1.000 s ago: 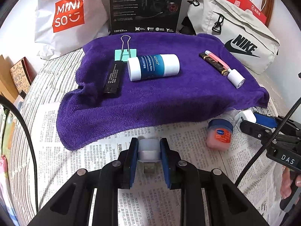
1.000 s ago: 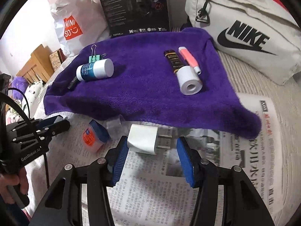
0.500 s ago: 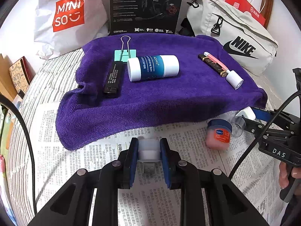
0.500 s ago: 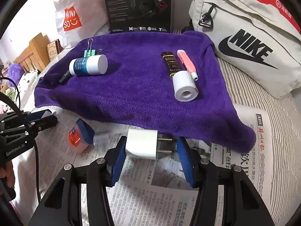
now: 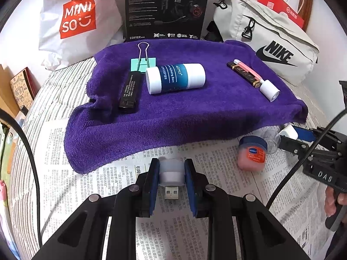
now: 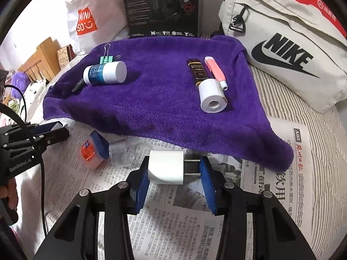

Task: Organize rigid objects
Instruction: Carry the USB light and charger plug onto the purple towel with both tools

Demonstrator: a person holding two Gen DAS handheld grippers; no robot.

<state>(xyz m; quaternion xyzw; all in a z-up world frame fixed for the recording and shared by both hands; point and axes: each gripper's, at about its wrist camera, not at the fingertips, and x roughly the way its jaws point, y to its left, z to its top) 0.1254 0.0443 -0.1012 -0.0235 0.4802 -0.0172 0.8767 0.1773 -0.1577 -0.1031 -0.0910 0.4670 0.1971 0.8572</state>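
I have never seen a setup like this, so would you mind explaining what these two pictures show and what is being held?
No robot arm here: a person carries a hand-held gripper in each hand, each with a fisheye camera looking along its two fingers. The left camera shows the left hand-held gripper shut on a small USB light. The right camera shows the right hand-held gripper around a white charger, its prongs against one finger. Each camera also catches the other gripper at its edge. On the purple towel lie a balm tube, a binder clip and other small items. A Vaseline jar sits on the newspaper.
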